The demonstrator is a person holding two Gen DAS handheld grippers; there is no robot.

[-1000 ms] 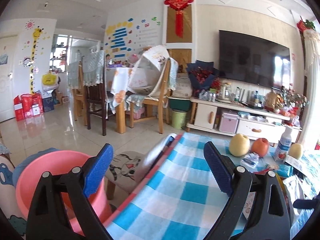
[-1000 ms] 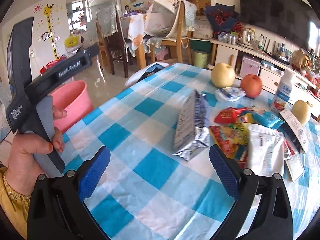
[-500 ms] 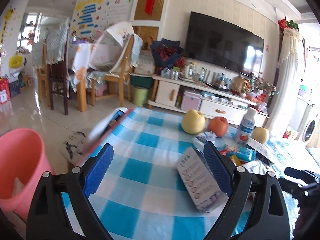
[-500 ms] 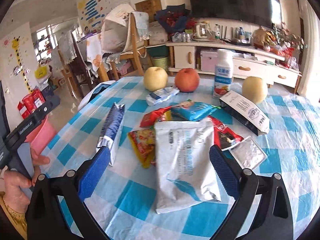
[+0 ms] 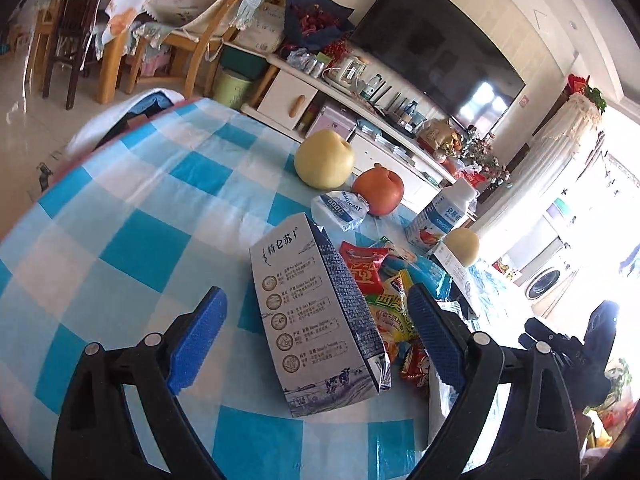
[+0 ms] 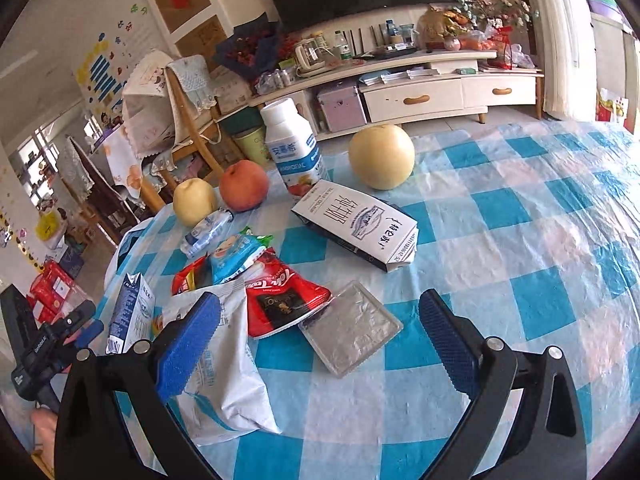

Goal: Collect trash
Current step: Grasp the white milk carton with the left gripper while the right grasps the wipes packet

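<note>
In the left wrist view a flattened milk carton (image 5: 320, 316) lies on the blue-checked tablecloth (image 5: 132, 216) at frame centre, between the blue pads of the left gripper (image 5: 312, 336), which gapes wide and grips nothing. Its printed Chinese text is too small to read. In the right wrist view the right gripper (image 6: 320, 340) is likewise spread wide and empty, above a silver foil packet (image 6: 352, 332) and a white pouch (image 6: 224, 368); the red wrapper (image 6: 280, 300) at centre carries white script that I cannot read.
</note>
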